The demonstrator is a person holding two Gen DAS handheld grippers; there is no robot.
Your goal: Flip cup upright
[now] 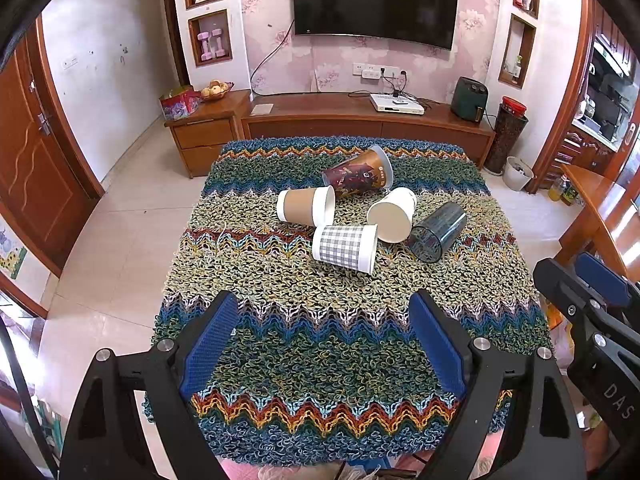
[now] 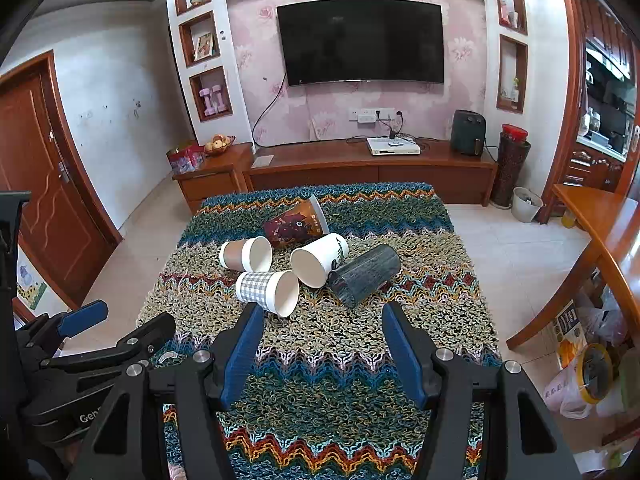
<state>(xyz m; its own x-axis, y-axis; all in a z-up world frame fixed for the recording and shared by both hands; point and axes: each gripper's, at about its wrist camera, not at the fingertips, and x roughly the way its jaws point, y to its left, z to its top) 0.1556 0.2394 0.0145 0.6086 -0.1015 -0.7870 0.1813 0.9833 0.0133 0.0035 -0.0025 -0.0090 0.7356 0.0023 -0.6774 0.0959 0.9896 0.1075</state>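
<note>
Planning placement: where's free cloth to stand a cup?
Free: the colourful knitted tablecloth between the open left gripper and the grey checked paper cup, plus its left side. Crowded: mid-table, five tipped cups, including the dark clear plastic tumbler.

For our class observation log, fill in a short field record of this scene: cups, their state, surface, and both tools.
cups: five, all lying on their sides
kinds: checked cup, brown-sleeved cup, white cup, printed cup, clear dark tumbler
surface: zigzag knitted cloth
left tool: open, empty
right tool: open, empty
upright cups: none
</note>
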